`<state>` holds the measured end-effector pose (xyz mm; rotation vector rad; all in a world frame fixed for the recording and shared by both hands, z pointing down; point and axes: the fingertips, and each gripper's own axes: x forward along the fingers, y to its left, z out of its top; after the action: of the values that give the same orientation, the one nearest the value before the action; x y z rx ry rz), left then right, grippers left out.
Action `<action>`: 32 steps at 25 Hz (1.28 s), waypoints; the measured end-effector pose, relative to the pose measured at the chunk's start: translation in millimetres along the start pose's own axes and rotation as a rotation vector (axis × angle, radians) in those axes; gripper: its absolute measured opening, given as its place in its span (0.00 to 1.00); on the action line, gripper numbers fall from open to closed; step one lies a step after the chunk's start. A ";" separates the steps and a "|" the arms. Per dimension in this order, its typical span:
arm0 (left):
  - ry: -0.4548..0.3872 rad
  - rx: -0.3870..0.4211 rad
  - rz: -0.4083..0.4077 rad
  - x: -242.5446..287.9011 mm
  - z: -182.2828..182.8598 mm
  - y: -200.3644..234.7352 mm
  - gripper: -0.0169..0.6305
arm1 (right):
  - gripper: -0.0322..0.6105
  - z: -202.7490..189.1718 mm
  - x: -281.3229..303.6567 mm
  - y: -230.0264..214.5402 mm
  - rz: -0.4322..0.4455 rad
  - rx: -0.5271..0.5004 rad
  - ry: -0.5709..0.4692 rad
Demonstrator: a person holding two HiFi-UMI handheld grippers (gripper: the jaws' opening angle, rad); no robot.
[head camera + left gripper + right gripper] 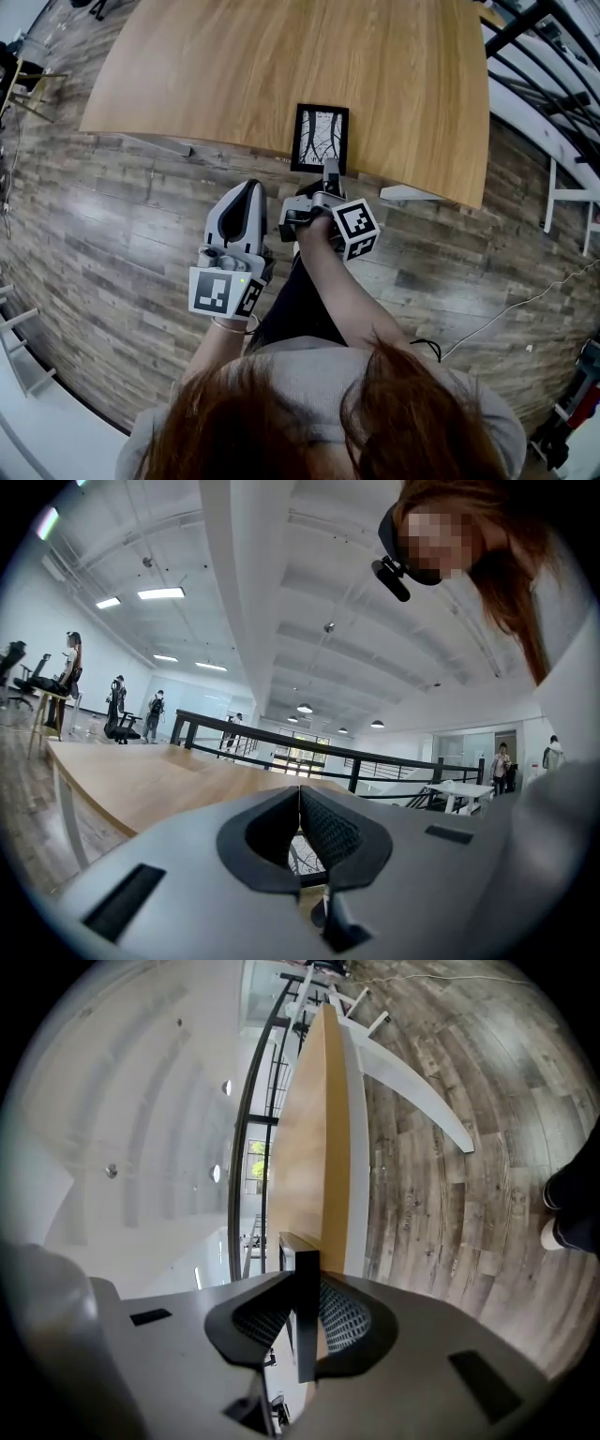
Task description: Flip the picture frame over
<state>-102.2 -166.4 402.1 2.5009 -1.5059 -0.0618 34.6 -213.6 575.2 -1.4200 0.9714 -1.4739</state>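
At the table edge (225, 148), right claw (302, 1288) clamps the picture frame (320, 138) by its near side.

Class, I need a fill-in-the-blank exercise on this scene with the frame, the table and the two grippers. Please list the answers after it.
1. The frame lies on the table with its picture side facing ___.
2. The right gripper is shut on the near edge of the ___.
3. The left gripper is shut, clear of the table, and holds ___.

Missing words: up; frame; nothing.
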 end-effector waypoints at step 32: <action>0.005 0.010 -0.027 9.5 -4.6 -9.8 0.04 | 0.41 -12.8 2.7 -15.7 0.077 -0.076 0.178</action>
<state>-88.4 -169.6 405.3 2.5281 -1.4740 -0.0528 20.9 -211.2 590.2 -1.3054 1.1904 -1.5398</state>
